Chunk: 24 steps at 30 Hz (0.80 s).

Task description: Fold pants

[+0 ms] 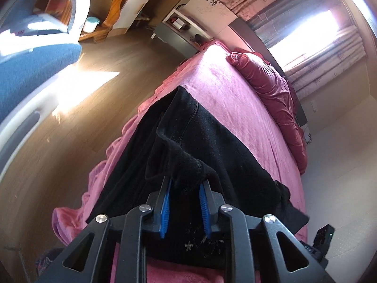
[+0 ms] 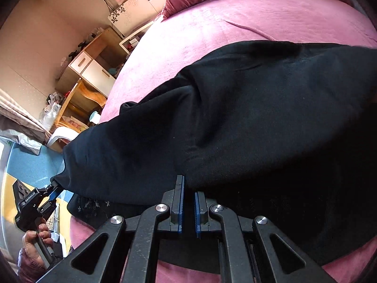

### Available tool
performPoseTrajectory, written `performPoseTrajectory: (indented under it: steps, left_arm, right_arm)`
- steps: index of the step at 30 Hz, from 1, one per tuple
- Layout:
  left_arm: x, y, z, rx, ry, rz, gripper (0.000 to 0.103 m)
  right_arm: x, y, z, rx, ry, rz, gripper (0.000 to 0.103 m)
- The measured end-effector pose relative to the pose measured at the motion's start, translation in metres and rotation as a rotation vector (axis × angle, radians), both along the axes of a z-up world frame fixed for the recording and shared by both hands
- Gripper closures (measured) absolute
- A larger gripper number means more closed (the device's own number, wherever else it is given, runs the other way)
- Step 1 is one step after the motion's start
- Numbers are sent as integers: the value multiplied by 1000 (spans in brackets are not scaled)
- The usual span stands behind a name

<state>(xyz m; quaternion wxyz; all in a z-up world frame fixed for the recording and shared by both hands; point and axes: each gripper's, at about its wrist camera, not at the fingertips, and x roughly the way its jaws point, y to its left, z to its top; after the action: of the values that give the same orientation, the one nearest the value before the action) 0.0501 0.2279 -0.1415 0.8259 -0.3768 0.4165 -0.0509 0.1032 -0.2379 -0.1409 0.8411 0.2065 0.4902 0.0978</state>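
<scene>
Black pants point(image 1: 207, 136) lie on a pink bed point(image 1: 235, 89). My left gripper point(image 1: 186, 181) is shut on a bunched edge of the pants and lifts it off the bed. In the right wrist view the pants point(image 2: 247, 118) spread wide across the bed point(image 2: 212, 18). My right gripper point(image 2: 189, 186) has its blue pads close together at the near edge of the lifted fabric; whether cloth is pinched between them is unclear. The left gripper point(image 2: 55, 188) also shows there at the far left, holding the pants' corner.
A dark red pillow point(image 1: 271, 82) lies along the bed's far side. Wooden shelves and a white cabinet point(image 2: 89, 70) stand by the wall. Wooden floor point(image 1: 82, 118) and a blue seat point(image 1: 30, 68) lie left of the bed.
</scene>
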Motion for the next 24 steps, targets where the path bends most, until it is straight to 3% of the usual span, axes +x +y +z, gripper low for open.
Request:
performPoseTrajectory:
  steps: [4, 7, 12, 15, 18, 21, 24]
  left_arm:
    - [-14, 17, -12, -170, 19, 80, 66]
    - [-21, 27, -16, -238, 31, 122, 56]
    - [-12, 28, -22, -207, 103, 126, 60]
    - [-5, 24, -16, -135, 118, 107, 86]
    - [-4, 22, 4, -95, 57, 77, 93]
    - [-6, 27, 20, -76, 23, 63, 94]
    - [-11, 32, 13, -30, 59, 47, 94]
  right_arm:
    - [2, 1, -5, -13, 11, -2, 96]
    - [3, -1, -6, -10, 14, -5, 96]
    - [3, 1, -2, -13, 10, -8, 96]
    - [0, 3, 5, -6, -7, -9, 96]
    - [-8, 0, 19, 6, -43, -5, 96]
    - [-22, -4, 34, 8, -75, 20, 96]
    - [-36, -2, 33, -15, -67, 61, 96]
